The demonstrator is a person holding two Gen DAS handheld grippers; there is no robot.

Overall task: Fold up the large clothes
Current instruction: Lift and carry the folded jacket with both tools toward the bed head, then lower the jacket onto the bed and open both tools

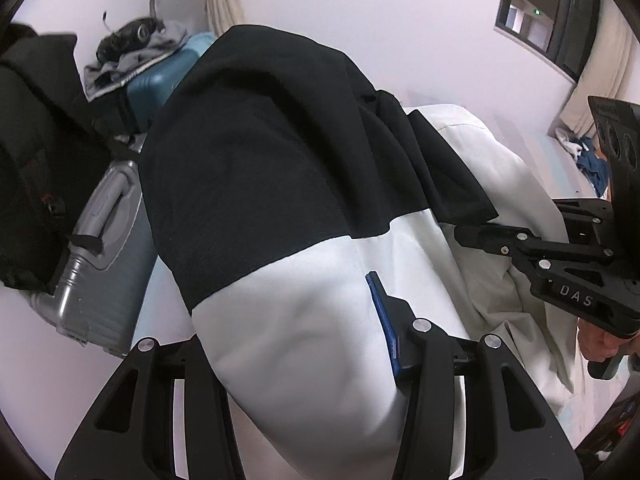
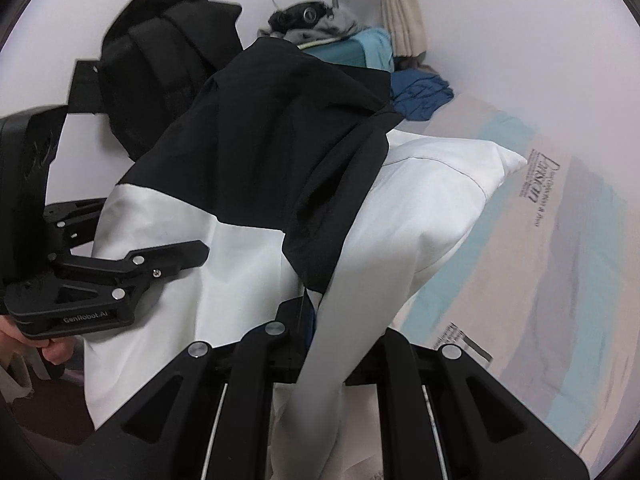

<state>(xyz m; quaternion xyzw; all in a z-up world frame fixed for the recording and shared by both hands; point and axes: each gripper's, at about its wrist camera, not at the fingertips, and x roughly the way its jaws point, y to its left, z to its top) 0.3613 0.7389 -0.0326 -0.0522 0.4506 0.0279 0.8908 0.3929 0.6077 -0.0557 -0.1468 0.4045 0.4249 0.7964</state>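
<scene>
Both grippers clamp a black-and-white jacket (image 1: 260, 184) held above the bed (image 2: 540, 264): left gripper (image 1: 384, 320) at 6 o'clock, right gripper (image 2: 308, 320) gripping its white hem.

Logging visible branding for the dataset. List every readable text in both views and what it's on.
"DAS": on the right gripper body, left wrist view.
"GenRobot.AI": on the left gripper body, right wrist view.
Large script word on the striped bed sheet: blurred, unreadable.
Small print beside it and the printed block lower on the sheet: too small to read.
</scene>
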